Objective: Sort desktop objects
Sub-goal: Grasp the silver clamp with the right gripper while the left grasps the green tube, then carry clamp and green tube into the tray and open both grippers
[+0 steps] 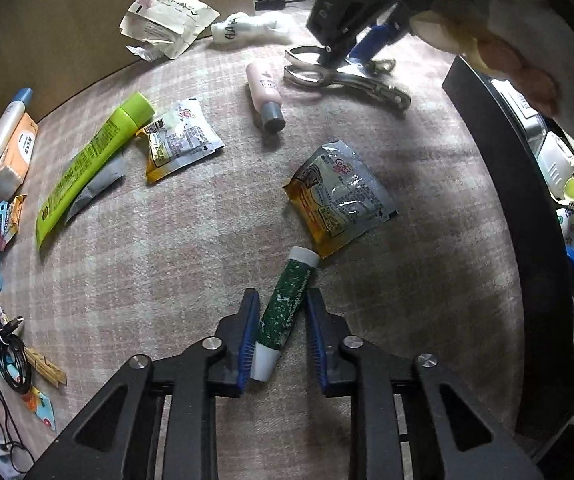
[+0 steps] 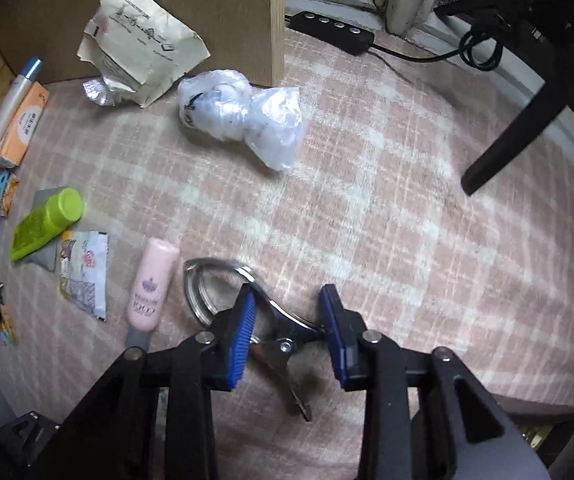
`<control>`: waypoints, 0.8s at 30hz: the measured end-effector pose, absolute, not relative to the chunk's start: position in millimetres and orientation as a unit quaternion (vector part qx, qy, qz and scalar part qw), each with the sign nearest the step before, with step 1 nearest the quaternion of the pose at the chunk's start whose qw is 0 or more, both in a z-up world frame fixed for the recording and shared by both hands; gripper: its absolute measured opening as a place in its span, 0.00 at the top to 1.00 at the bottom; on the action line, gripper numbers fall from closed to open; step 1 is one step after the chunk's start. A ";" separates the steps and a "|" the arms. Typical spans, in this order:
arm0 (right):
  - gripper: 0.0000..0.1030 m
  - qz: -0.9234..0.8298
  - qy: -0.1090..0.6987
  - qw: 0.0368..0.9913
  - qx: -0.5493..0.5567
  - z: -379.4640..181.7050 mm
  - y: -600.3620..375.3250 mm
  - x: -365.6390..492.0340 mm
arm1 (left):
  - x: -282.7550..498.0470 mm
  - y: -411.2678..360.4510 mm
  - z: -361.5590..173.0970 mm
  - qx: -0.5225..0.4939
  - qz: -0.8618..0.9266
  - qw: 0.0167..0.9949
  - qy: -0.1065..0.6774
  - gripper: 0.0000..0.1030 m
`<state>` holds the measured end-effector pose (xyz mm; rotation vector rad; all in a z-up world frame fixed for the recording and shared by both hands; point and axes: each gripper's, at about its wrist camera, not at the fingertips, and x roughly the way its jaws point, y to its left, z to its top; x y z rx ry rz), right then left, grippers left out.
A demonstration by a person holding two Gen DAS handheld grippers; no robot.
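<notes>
My left gripper [image 1: 281, 300] is open, its blue pads on either side of a dark green tube with white ends [image 1: 285, 312] lying on the pink checked cloth; the left pad looks close to or touching it. My right gripper [image 2: 289, 294] is open, straddling a large metal clip [image 2: 243, 304]. In the left wrist view the right gripper [image 1: 351, 44] hovers over that clip [image 1: 347, 78] at the far side. A pink bottle [image 2: 151, 288] lies just left of the clip; it also shows in the left wrist view [image 1: 265, 94].
Coffee sachets [image 1: 339, 196] [image 1: 179, 140], a lime green tube [image 1: 91, 168], a torn paper packet [image 2: 139, 40] and a crumpled plastic bag [image 2: 243, 116] lie around. A black bin [image 1: 519, 216] holding sorted items stands right. Small items and cables [image 1: 7, 344] line the left edge.
</notes>
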<state>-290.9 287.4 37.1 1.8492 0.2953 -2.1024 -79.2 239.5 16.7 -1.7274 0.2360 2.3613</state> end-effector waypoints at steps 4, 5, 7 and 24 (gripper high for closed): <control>0.87 -0.742 0.086 0.152 0.648 40.0 296.5 -280.4 | -78.1 238.8 16.5 -0.585 0.803 0.097 0.064 0.86; 0.87 -0.743 0.077 0.151 0.648 40.1 300.0 -277.3 | -77.4 238.4 16.5 -0.585 0.803 0.095 0.060 0.86; 0.89 -0.744 0.056 0.146 0.649 41.0 306.6 -271.4 | -75.6 237.4 16.6 -0.586 0.804 0.092 0.051 0.86; 0.95 -0.743 -0.017 0.156 0.650 61.5 325.8 -216.2 | -50.2 209.1 23.3 -0.599 0.799 0.063 -0.013 0.86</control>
